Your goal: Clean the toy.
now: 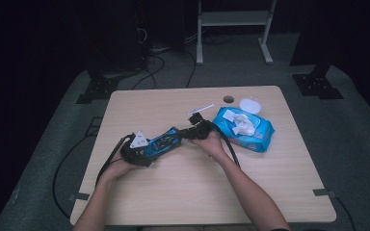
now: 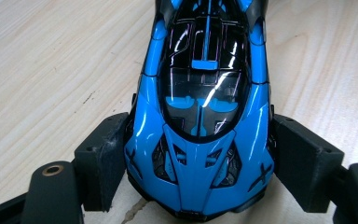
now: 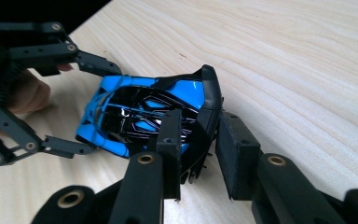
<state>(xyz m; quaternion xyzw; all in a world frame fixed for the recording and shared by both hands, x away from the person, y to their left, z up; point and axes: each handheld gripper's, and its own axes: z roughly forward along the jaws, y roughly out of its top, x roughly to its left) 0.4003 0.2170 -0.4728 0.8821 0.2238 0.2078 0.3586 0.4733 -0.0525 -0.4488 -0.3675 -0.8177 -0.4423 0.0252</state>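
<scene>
A blue and black toy sports car (image 1: 164, 140) lies on the wooden table (image 1: 183, 192), left of the middle. My left gripper (image 1: 153, 147) holds its nose end: in the left gripper view both pads (image 2: 105, 158) press on the sides of the car (image 2: 205, 116), which points away from the camera. My right gripper (image 1: 183, 134) meets the car from the other end. In the right gripper view its jaws (image 3: 203, 149) pinch the black rear wing (image 3: 209, 102) of the car (image 3: 135, 112), and the left gripper (image 3: 81, 107) clamps the far end.
A blue pack of wet wipes (image 1: 243, 127) with its flap open lies right of the hands. A white round lid (image 1: 250, 104), a thin white strip (image 1: 201, 109) and a cable hole (image 1: 228, 99) sit toward the far edge. Cables trail off the table's left side.
</scene>
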